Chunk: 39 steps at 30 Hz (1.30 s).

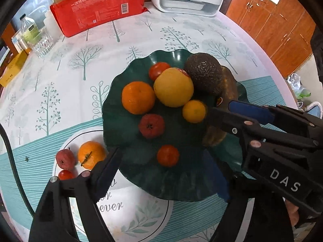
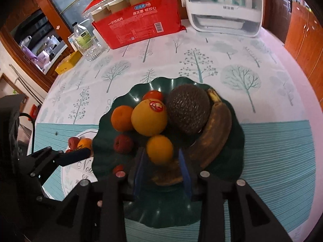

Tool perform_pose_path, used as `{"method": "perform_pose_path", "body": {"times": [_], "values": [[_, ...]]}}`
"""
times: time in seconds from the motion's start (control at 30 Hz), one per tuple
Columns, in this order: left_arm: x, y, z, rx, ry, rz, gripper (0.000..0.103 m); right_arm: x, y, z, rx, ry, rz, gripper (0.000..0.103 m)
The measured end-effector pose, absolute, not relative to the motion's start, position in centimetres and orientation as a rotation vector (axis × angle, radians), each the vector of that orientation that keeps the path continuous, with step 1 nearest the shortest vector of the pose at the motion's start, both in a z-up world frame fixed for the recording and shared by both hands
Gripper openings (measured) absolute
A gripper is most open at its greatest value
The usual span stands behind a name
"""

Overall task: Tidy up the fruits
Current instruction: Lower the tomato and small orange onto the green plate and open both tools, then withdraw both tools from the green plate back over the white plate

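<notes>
Two grippers: the right gripper (image 2: 161, 161) brackets a small orange (image 2: 159, 148) unclamped, the left gripper (image 1: 171, 173) gapes wide over the green plate's rim (image 1: 113, 141).

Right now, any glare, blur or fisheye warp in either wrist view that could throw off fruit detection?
Left wrist view: sharp; glare streak on the green plate rim; table edge and cabinets bow strongly. Right wrist view: softer, the small orange between the right gripper jaws is slightly blurred; pink cast on the tablecloth at far right; corners vignetted black in both.
</notes>
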State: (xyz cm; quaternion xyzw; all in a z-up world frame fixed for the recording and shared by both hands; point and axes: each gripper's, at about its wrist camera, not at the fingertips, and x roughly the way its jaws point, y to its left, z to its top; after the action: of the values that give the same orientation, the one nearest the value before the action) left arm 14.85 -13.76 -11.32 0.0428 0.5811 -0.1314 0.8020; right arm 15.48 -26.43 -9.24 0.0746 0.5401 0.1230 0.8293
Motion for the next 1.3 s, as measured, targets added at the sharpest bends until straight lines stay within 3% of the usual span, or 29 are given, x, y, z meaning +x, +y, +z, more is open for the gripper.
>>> {"method": "perform_pose_path", "body": {"times": [1.3], "values": [[11.6,-11.5,-8.1,0.106,1.198,-0.31,0.082,12.1,-25.4,-7.5,0.18,1.08,0.19,0.039]]}}
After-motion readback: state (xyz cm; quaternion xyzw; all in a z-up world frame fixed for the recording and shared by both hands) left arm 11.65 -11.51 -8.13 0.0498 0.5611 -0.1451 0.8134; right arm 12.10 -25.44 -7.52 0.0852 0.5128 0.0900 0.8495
